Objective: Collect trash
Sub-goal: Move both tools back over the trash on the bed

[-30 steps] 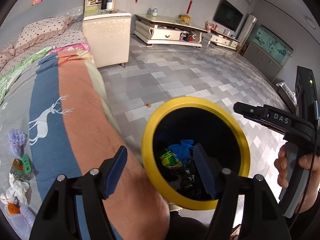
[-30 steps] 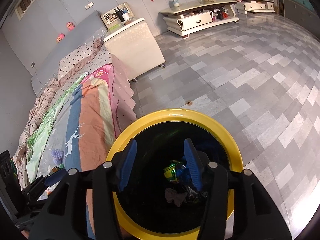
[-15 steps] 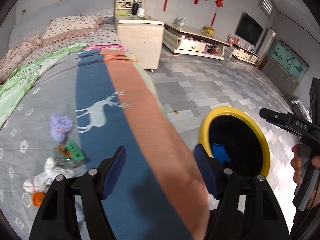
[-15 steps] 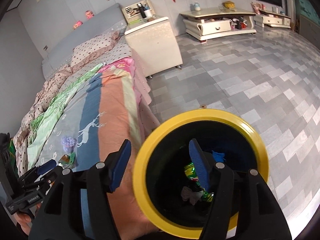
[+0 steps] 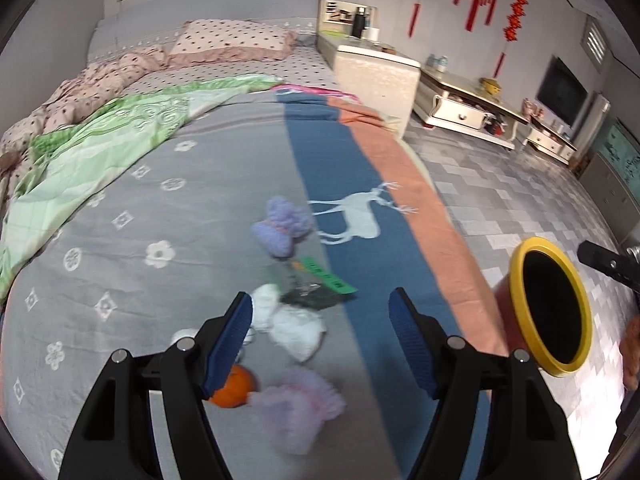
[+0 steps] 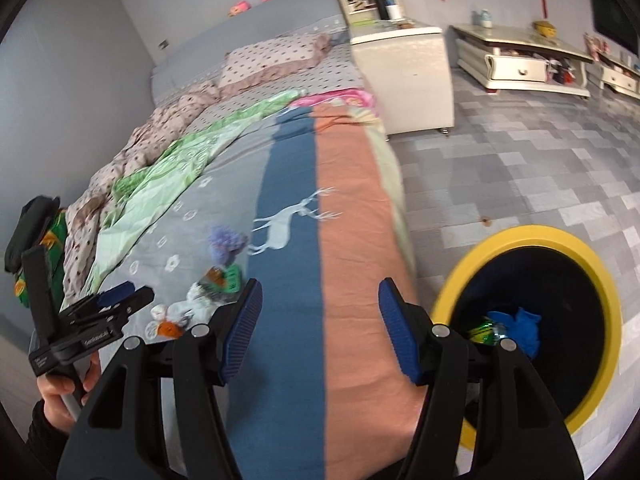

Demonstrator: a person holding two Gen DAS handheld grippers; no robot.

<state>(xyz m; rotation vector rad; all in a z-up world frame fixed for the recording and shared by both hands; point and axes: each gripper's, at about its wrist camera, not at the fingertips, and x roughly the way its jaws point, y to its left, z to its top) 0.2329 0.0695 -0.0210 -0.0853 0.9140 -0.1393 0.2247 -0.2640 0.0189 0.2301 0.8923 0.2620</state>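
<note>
We see the left hand-held gripper (image 5: 322,320) spread wide w/ nothing between its pads, hovering over the bed (image 5: 160,200). Trash sits just ahead of it: white crumpled tissues (image 5: 294,326), a green wrapper (image 5: 330,280), an orange item (image 5: 232,390), a pink frilly piece (image 5: 296,404) and a purple fuzzy thing (image 5: 282,230); edges are blurred, so probably paper and fabric. The right hand-held gripper (image 6: 320,328) is also spread and empty, above the blanket's edge. The yellow-rimmed bin (image 6: 600,280) stands on the floor beside the bed, holding a blue item (image 6: 518,328) and a green wrapper.
</note>
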